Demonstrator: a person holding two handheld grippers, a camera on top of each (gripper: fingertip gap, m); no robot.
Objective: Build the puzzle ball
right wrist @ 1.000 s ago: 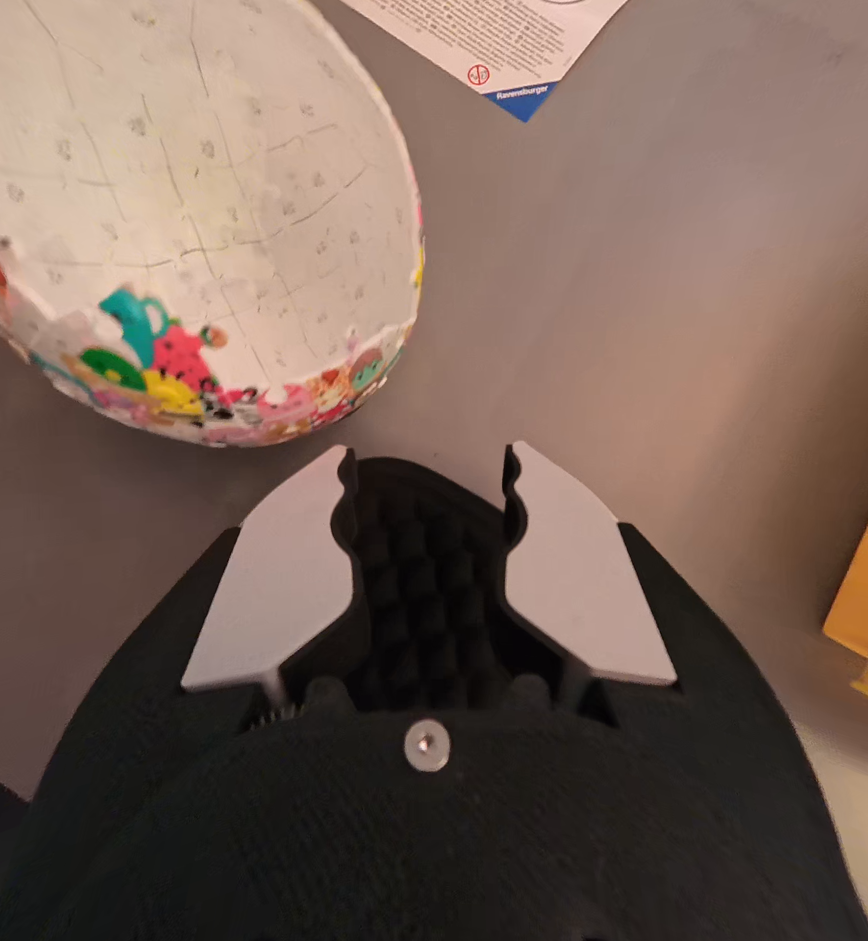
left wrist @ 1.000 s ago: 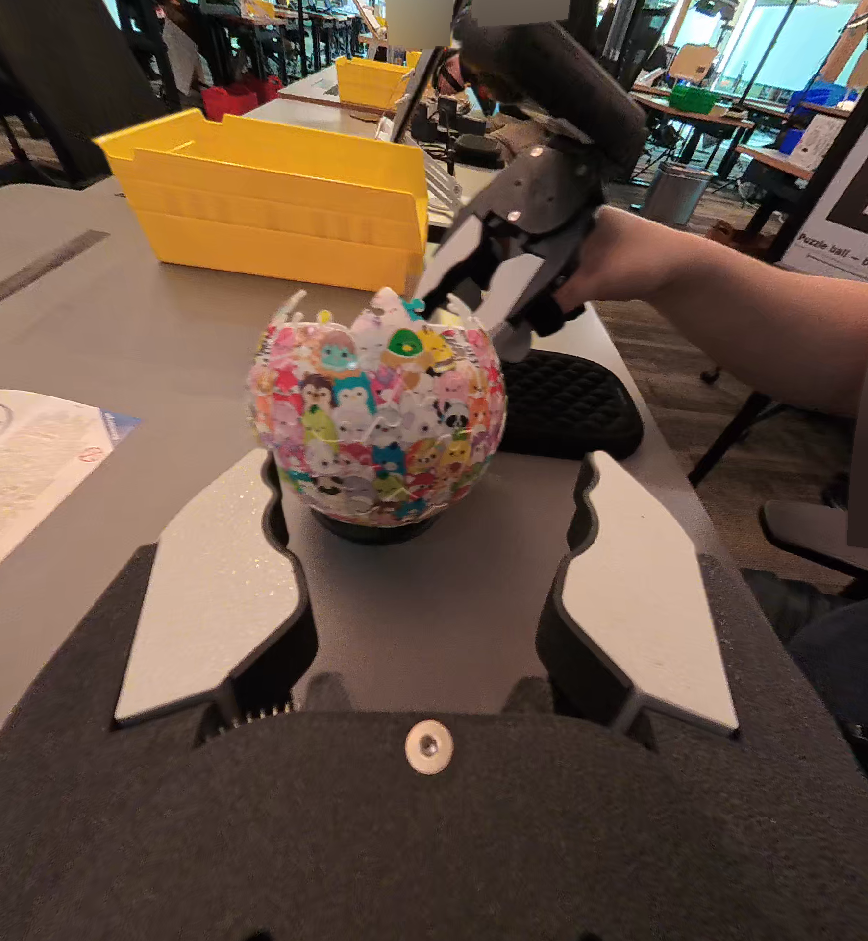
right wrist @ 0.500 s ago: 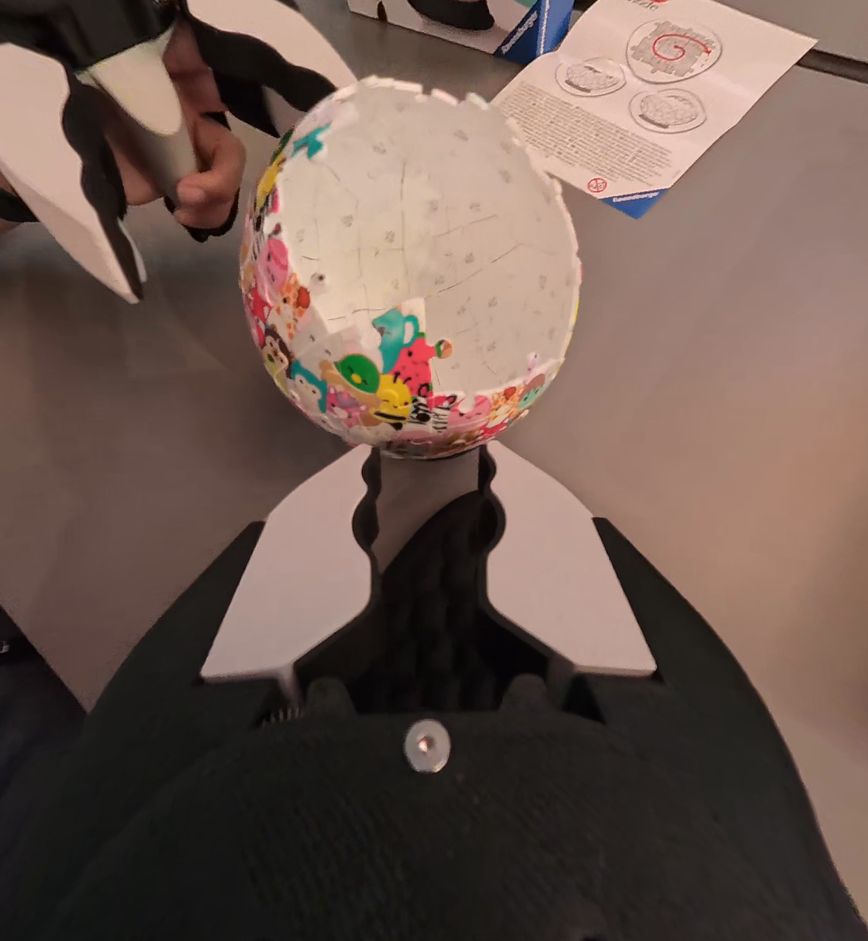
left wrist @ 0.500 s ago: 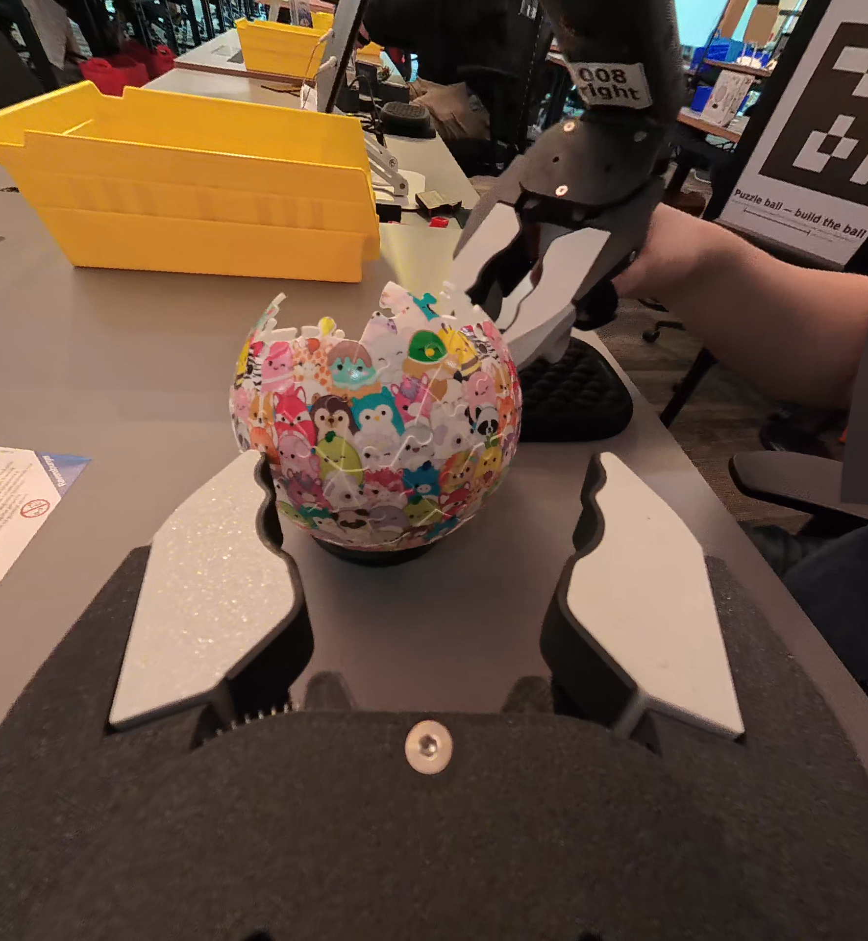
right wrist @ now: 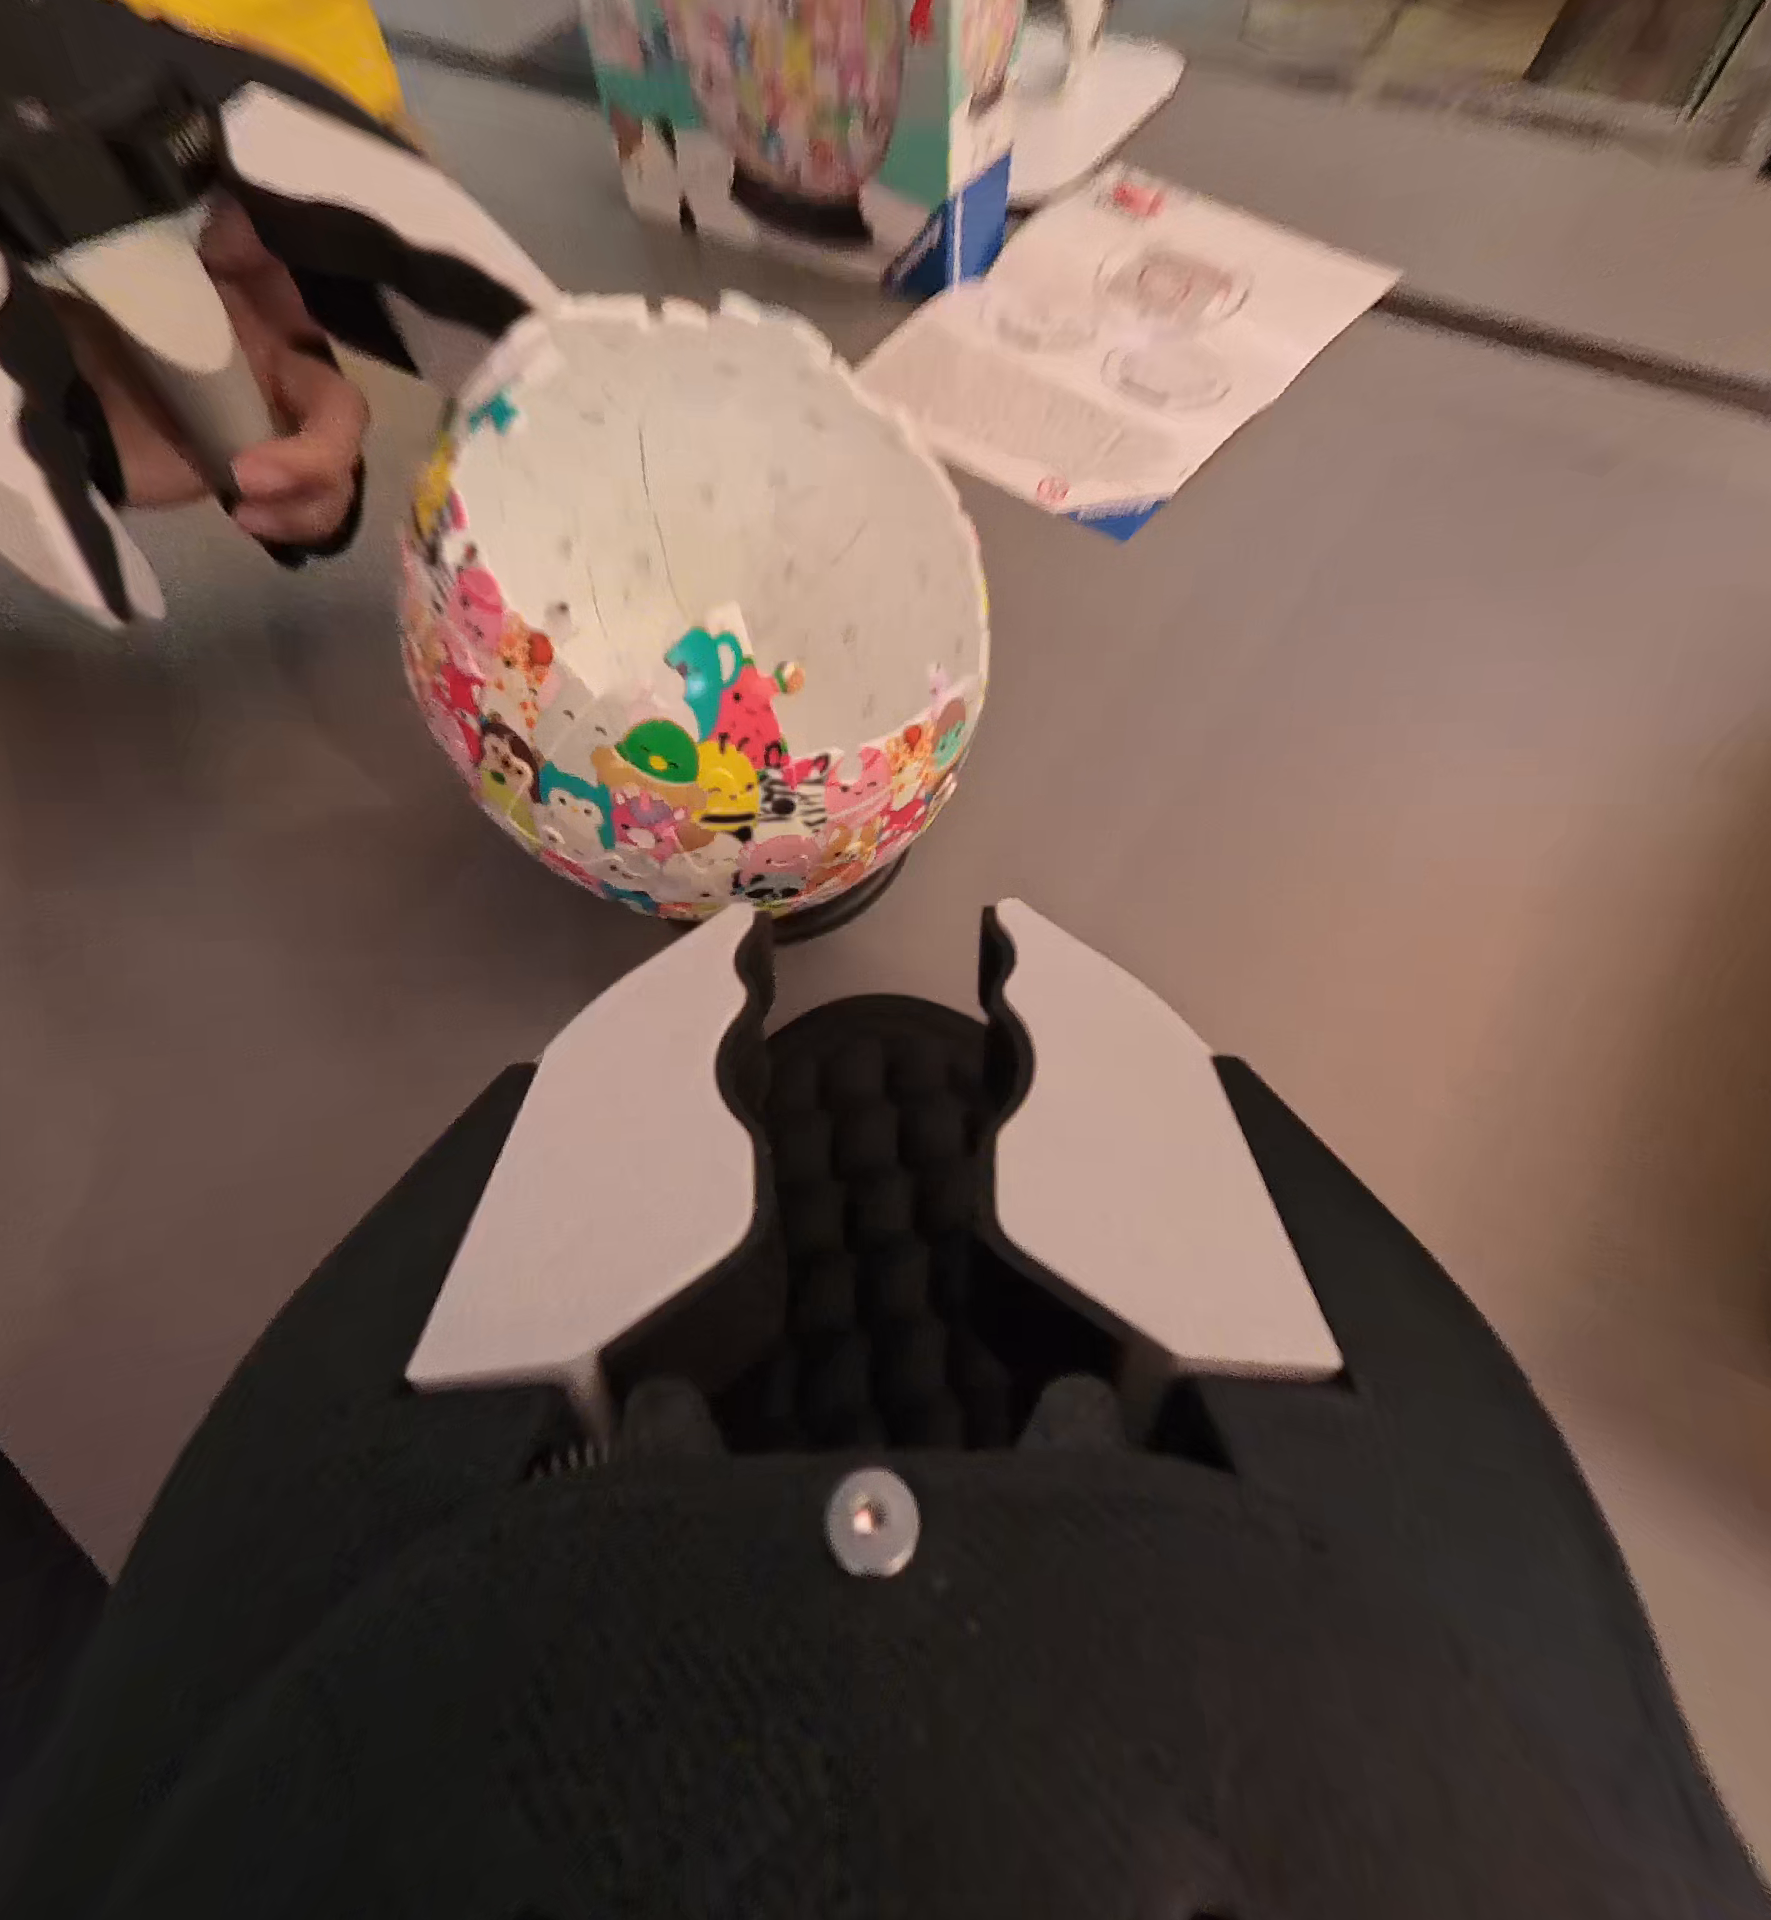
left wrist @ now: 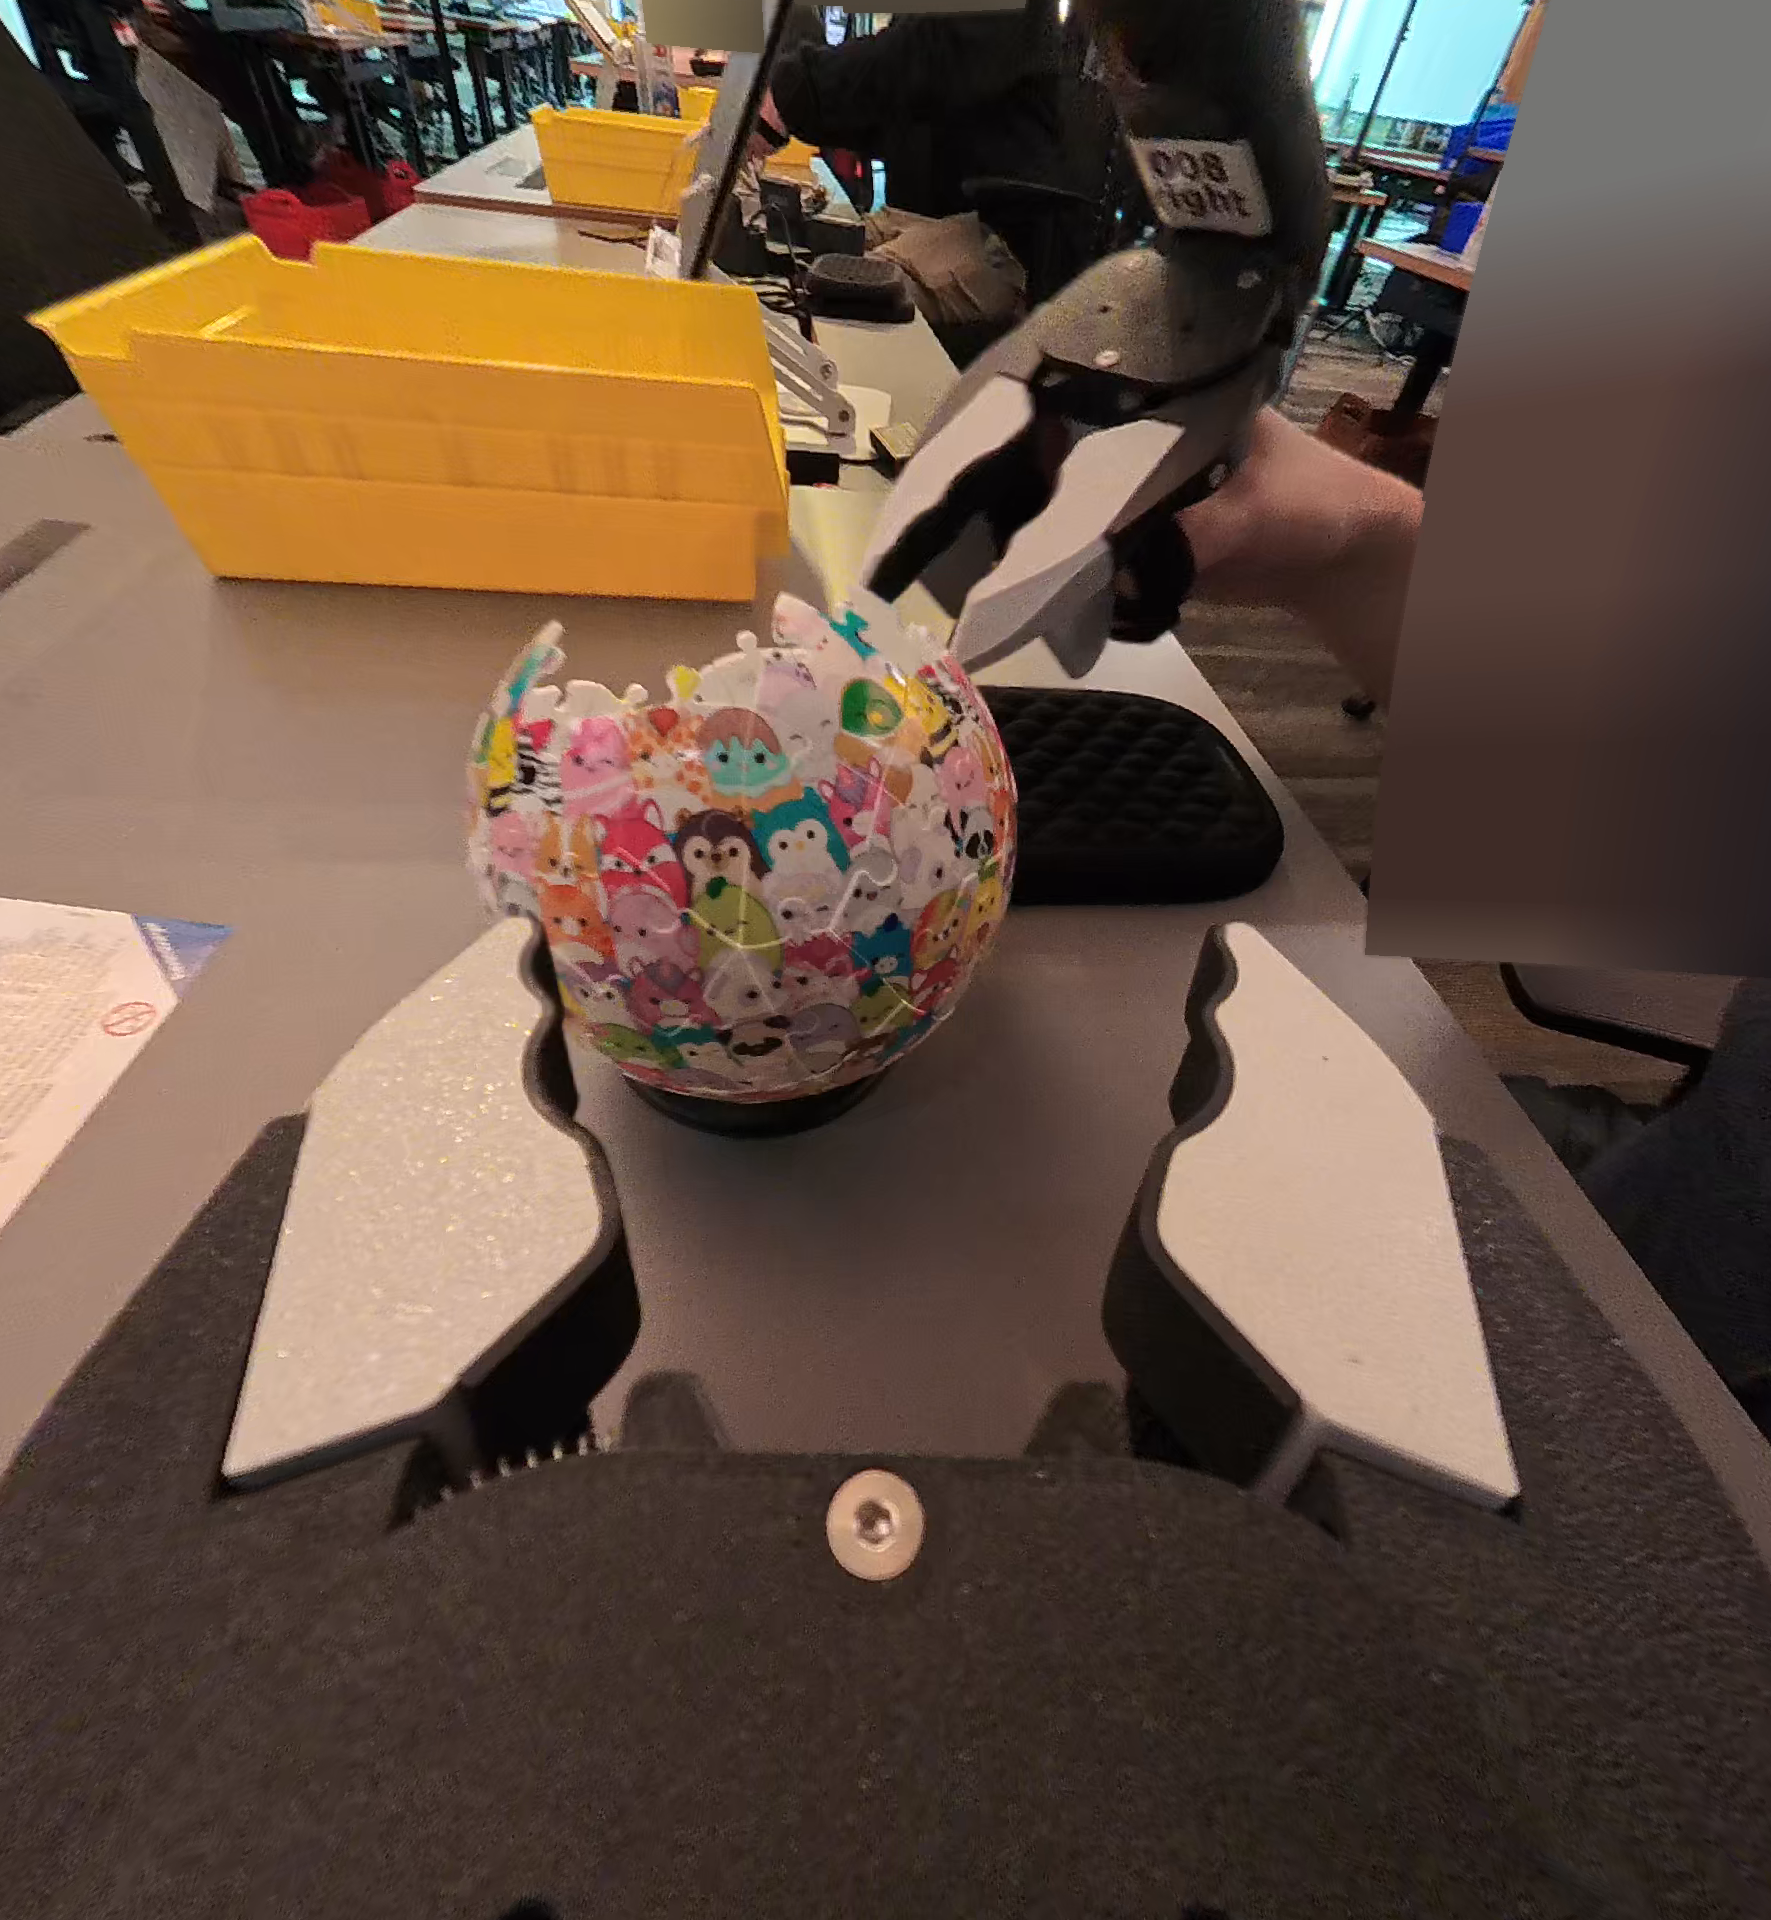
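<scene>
Our left claw [left wrist: 865,1049] stands wide open and empty, low over the desk [left wrist: 237,748], its two fingers flanking the lower front of the puzzle ball [left wrist: 741,873] without touching it, as we judge so that it can close in and steady the shell. Our right claw [right wrist: 865,935] is parted to a narrow gap and holds nothing; it hangs above the far rim of the ball, over the black textured pad [left wrist: 1130,800]. The ball sits on a dark ring stand [left wrist: 751,1112] mid-desk, its top not yet closed and its white inside showing, so the task is perhaps two-thirds done. Farther out lie an instruction sheet [left wrist: 19,1049], a yellow bin [left wrist: 445,426] and the puzzle's box [right wrist: 808,114]. We see no loose piece.
</scene>
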